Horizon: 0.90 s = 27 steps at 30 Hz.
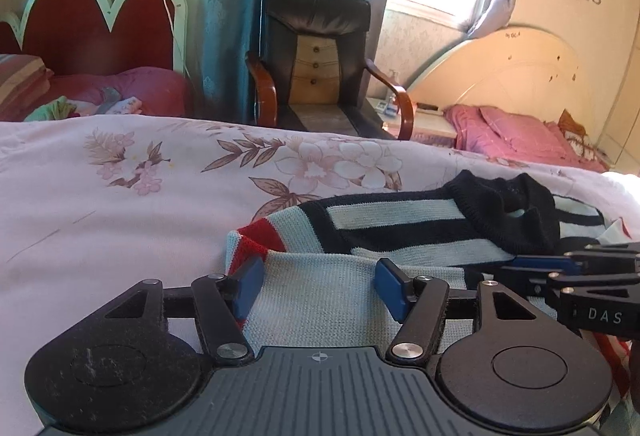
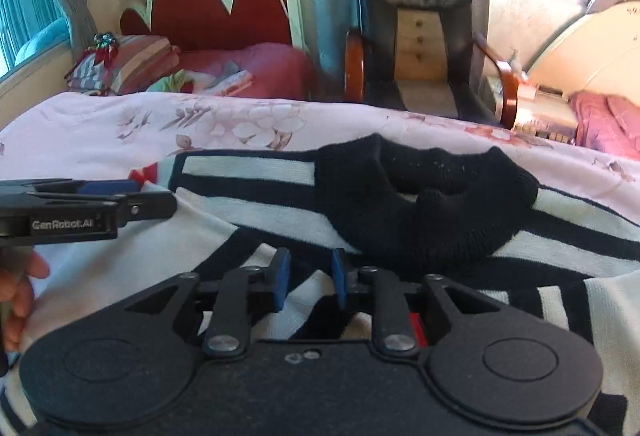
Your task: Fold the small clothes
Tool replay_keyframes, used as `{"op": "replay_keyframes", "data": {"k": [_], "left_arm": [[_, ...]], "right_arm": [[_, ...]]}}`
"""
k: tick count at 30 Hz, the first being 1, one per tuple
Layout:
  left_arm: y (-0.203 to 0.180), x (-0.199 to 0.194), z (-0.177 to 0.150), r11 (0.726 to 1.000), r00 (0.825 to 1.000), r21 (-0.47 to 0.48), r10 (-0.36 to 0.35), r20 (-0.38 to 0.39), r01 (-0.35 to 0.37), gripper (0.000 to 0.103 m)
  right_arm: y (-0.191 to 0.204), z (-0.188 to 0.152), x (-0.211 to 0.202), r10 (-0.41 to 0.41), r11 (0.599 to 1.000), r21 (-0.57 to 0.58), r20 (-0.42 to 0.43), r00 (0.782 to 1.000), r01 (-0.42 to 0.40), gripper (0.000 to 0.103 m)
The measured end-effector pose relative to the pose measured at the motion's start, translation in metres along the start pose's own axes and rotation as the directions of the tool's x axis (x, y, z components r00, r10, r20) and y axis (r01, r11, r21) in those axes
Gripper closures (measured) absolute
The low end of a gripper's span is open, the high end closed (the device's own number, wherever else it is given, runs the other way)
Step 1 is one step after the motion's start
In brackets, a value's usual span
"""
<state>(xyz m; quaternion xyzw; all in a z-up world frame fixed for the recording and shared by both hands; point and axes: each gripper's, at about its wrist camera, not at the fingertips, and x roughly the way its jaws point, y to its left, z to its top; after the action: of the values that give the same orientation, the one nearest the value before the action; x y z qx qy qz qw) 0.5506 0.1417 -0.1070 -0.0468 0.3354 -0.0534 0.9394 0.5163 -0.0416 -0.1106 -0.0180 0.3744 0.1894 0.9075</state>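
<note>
A small knitted sweater (image 1: 400, 232) with navy and pale blue stripes, a red band and a black collar (image 1: 508, 211) lies on the floral bedsheet (image 1: 120, 203). My left gripper (image 1: 318, 282) is open wide over a folded pale blue part of the sweater (image 1: 320, 300), jaws on either side of it. My right gripper (image 2: 306, 278) hovers over the striped sweater (image 2: 248, 211) just below the collar (image 2: 424, 207), jaws partly open with fabric beneath. Each gripper shows in the other's view, the right one (image 1: 568, 268) and the left one (image 2: 104, 191).
A black armchair with wooden arms (image 1: 320, 63) stands beyond the bed. A red headboard (image 1: 92, 23) with bedding is at the far left, and a cream headboard (image 1: 508, 67) with pink bedding at the right. A hand (image 2: 18, 288) holds the left gripper.
</note>
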Motion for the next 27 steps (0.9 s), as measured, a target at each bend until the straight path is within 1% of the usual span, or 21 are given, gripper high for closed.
{"op": "replay_keyframes", "data": {"k": [1,3,5,7,9,11,12,13,14,15,16,17,18,19,20,22,23,25,27], "left_arm": [[-0.003,-0.005,0.000,1.000,1.000,-0.001,0.008,0.007,-0.008,0.041],[-0.009,-0.016,-0.002,1.000,1.000,-0.019,-0.013,0.026,0.014,0.041],[-0.016,-0.019,-0.008,1.000,0.999,-0.013,-0.023,0.025,0.024,0.041],[-0.018,-0.015,-0.015,1.000,1.000,0.005,0.000,0.003,0.000,0.041],[-0.012,-0.022,-0.021,1.000,1.000,0.010,0.013,0.011,-0.013,0.041],[0.000,-0.034,-0.028,0.999,0.999,0.017,0.032,0.020,-0.033,0.041],[0.005,-0.038,-0.032,0.997,0.997,0.022,0.074,0.007,-0.074,0.033],[0.013,-0.042,-0.036,0.997,0.997,0.004,0.076,0.008,-0.076,0.030],[0.021,-0.048,-0.039,0.997,0.997,-0.028,0.077,0.013,-0.077,0.030],[0.023,-0.054,-0.040,0.994,0.995,-0.050,0.097,0.024,-0.096,0.031],[0.021,-0.061,-0.040,0.993,0.993,-0.059,0.108,0.048,-0.105,0.031],[0.017,-0.068,-0.040,0.994,0.993,-0.068,0.092,0.077,-0.087,0.031],[0.008,-0.074,-0.039,0.995,0.992,-0.073,0.068,0.103,-0.061,0.031],[-0.004,-0.079,-0.039,0.997,0.991,-0.059,0.047,0.124,-0.040,0.031],[-0.017,-0.081,-0.040,0.999,0.991,-0.032,0.025,0.133,-0.021,0.031],[-0.045,-0.076,-0.042,0.999,0.992,0.032,-0.029,0.120,0.025,0.030],[-0.059,-0.069,-0.045,0.997,0.994,0.065,-0.048,0.099,0.041,0.030],[-0.072,-0.059,-0.053,0.994,0.997,0.105,-0.042,0.058,0.035,0.030],[-0.069,-0.058,-0.064,0.994,0.999,0.105,-0.027,0.041,0.023,0.030]], "right_arm": [[0.001,0.000,-0.002,-0.005,1.000,0.002,0.000,1.000,0.005,0.080],[0.004,0.001,-0.010,-0.007,1.000,0.003,0.016,1.000,0.007,0.078],[0.007,0.000,-0.016,0.015,1.000,0.003,0.030,0.999,-0.015,0.078],[0.012,-0.002,-0.011,0.020,1.000,-0.022,0.002,1.000,-0.020,0.078],[0.015,-0.006,-0.011,0.001,0.998,-0.070,-0.008,1.000,-0.001,0.079],[0.005,-0.011,-0.021,-0.033,0.997,-0.075,-0.004,0.999,0.033,0.079],[-0.004,-0.015,-0.030,-0.044,0.996,-0.071,0.010,0.999,0.045,0.080],[-0.014,-0.019,-0.038,-0.083,0.994,-0.075,0.019,0.996,0.084,0.080],[-0.024,-0.025,-0.046,-0.144,0.986,-0.085,0.021,0.989,0.145,0.079],[-0.036,-0.030,-0.053,-0.191,0.979,-0.076,0.021,0.981,0.192,0.078],[-0.050,-0.034,-0.060,-0.208,0.978,-0.031,0.017,0.978,0.209,0.076],[-0.064,-0.036,-0.068,-0.202,0.979,0.032,0.012,0.979,0.202,0.078],[-0.074,-0.037,-0.079,-0.194,0.977,0.094,0.031,0.980,0.191,0.078],[-0.079,-0.039,-0.090,-0.191,0.974,0.138,0.066,0.979,0.181,0.078],[-0.079,-0.040,-0.097,-0.177,0.974,0.158,0.092,0.980,0.161,0.078],[-0.069,-0.044,-0.102,-0.132,0.983,0.142,0.107,0.985,0.116,0.078],[-0.062,-0.047,-0.100,-0.108,0.989,0.115,0.101,0.989,0.096,0.078],[-0.051,-0.053,-0.094,-0.091,0.994,0.070,0.076,0.993,0.086,0.078],[-0.051,-0.061,-0.091,-0.118,0.992,0.042,0.052,0.992,0.116,0.076]]}}
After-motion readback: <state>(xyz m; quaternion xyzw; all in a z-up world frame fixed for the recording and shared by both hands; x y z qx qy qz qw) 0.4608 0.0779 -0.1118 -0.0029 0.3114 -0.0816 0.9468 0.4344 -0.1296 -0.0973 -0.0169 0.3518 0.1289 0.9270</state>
